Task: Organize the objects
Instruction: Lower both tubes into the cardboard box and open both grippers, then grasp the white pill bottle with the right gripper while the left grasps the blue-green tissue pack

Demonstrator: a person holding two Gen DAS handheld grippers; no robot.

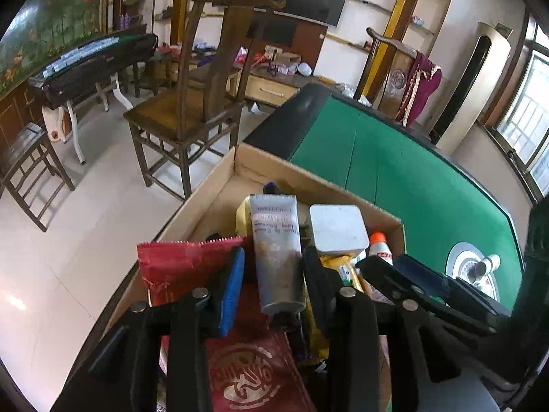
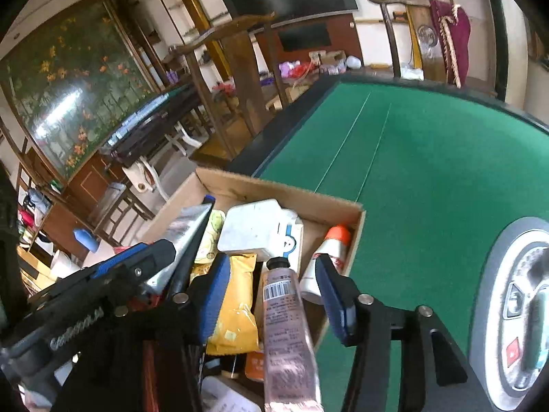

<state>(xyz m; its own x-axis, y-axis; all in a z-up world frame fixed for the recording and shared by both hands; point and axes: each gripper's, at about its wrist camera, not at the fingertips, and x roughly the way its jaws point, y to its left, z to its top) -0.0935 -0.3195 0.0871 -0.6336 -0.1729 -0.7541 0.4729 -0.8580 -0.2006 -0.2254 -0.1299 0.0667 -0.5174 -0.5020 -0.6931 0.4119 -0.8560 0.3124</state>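
Room: green felt game table (image 2: pixel 429 171) with wooden chairs round it, open cardboard box (image 1: pixel 274 168) at its edge, crammed with stuff.
Left gripper (image 1: pixel 272 269): angled down over the box, jaws narrow, straddling the grey squeeze tube (image 1: pixel 276 250) – pads look just clear.
Right gripper (image 2: pixel 271 285): same tilt, jaws half wide, pink barcoded tube (image 2: pixel 284 316) lying loose between them.
Tip: I'd back both straight out toward 6 o'clock – don't snag the red foil packet (image 1: pixel 182 267) at 9.

Left gripper (image 1: pixel 272 274) low centre of left wrist view, angled down, jaws partly apart, blue pads (image 1: pixel 231 292) clear of contact. Right gripper (image 2: pixel 274 295) low centre of right wrist view, angled down, jaws wider, pads (image 2: pixel 334 304) pressing nothing. Each visible beside the other.
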